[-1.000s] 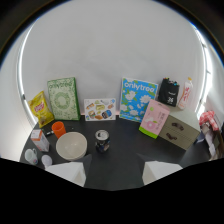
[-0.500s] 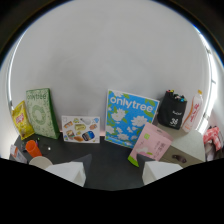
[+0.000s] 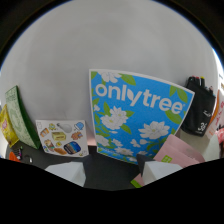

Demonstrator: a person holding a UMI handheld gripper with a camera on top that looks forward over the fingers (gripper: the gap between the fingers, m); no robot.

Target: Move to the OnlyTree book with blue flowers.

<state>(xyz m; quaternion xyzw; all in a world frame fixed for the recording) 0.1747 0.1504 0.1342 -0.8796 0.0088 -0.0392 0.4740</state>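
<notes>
The OnlyTree book (image 3: 132, 117) stands upright against the white wall, blue with white flowers, green leaves and the white word "onlytree". It rises just ahead of my gripper (image 3: 112, 172) and fills the middle of the view. My two pale fingertips (image 3: 67, 171) show at the bottom, apart, with nothing between them. The book's lower right corner is hidden behind a pink box.
A pink box (image 3: 175, 152) lies in front of the book, beside my right finger. A small card with colourful pictures (image 3: 61, 137) leans on the wall to the left, then a green book (image 3: 21, 122). A black bag (image 3: 200, 107) stands to the right.
The gripper has moved forward and to the right. The OnlyTree book has grown from small and distant to large and central; the bowl and can have dropped out of view.
</notes>
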